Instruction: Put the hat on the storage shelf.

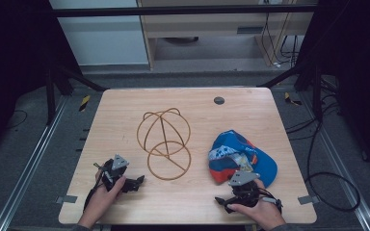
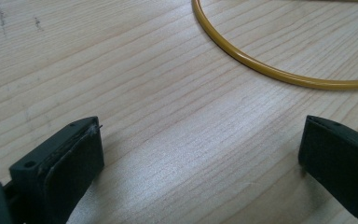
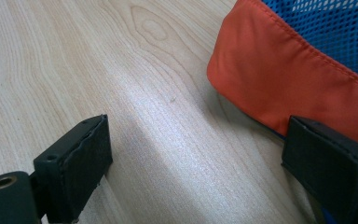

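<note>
While both grippers rest low near the front edge of the wooden table (image 1: 125, 103), neither one holds anything. The left gripper (image 1: 136, 182) lies toward the front left corner in the person's left hand (image 1: 107, 192), its jaws spread wide over bare wood; in the left gripper view the left gripper (image 2: 200, 154) faces the curved yellow rim of the wire frame (image 2: 261, 70), which lies just ahead of the jaws and apart from them. That wire frame (image 1: 164, 143), a thin golden thing of crossing hoops above a round ring, lies flat near the middle of the table, its ring end toward the front edge.

The right gripper (image 1: 222, 203) sits near the front right corner in the right hand (image 1: 262, 211), its jaws likewise parted with nothing between them. The cap (image 1: 241, 156), blue mesh with an orange band, lies toward the right edge, just behind this gripper. In the right gripper view the right gripper (image 3: 196, 163) has the orange band of the cap (image 3: 279, 70) close above one jaw, whether touching or not is unclear.

A small dark disc (image 1: 218, 100) sits near the back edge, well apart from everything else.
</note>
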Demonstrator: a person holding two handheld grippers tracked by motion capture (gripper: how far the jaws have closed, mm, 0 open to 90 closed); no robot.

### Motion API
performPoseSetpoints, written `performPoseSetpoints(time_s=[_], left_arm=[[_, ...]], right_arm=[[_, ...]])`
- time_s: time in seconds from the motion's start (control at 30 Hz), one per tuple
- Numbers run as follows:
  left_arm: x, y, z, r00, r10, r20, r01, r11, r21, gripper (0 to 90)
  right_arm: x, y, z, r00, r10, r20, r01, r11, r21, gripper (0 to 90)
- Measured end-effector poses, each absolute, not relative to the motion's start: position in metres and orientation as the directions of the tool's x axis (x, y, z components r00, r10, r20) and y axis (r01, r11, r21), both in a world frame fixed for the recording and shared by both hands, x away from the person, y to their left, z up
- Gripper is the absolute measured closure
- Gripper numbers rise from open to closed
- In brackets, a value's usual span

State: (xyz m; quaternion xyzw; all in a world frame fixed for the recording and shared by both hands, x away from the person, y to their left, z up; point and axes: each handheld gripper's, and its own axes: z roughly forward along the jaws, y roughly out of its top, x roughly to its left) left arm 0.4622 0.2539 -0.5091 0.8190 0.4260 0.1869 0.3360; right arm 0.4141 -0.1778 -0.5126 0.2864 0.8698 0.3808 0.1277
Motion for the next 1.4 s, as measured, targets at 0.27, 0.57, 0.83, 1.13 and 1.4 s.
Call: performPoseSetpoints(time_s=[0.27,0.57,0.83,1.13,1.4], left_arm=[[0.462,0.254,-0.509,0.567,0.823,0.02,0.572,-0.411,0.709,0.0],[0.462,0.254,-0.509,0.567,0.823,0.02,0.572,-0.411,0.709,0.0],[0.462,0.254,-0.509,0.567,0.823,0.02,0.572,-0.412,0.709,0.0],[0.462,0.254,-0.509,0.567,0.824,0.02,0.572,-0.411,0.709,0.0],[0.462,0.254,-0.509,0.567,0.824,0.02,0.572,-0.411,0.71,0.0]], right_arm=[[0.415,-0.178,-0.512,-0.803,0.596,-0.004,0.405,0.551,0.73,9.0],[0.41,-0.2,-0.492,-0.77,0.638,0.0,0.428,0.518,0.741,10.6],[0.414,-0.232,-0.469,-0.729,0.683,-0.032,0.45,0.515,0.73,14.9],[0.427,-0.258,-0.453,-0.691,0.72,-0.059,0.508,0.542,0.67,20.6],[0.446,-0.267,-0.432,-0.697,0.712,-0.081,0.531,0.589,0.609,31.7]])
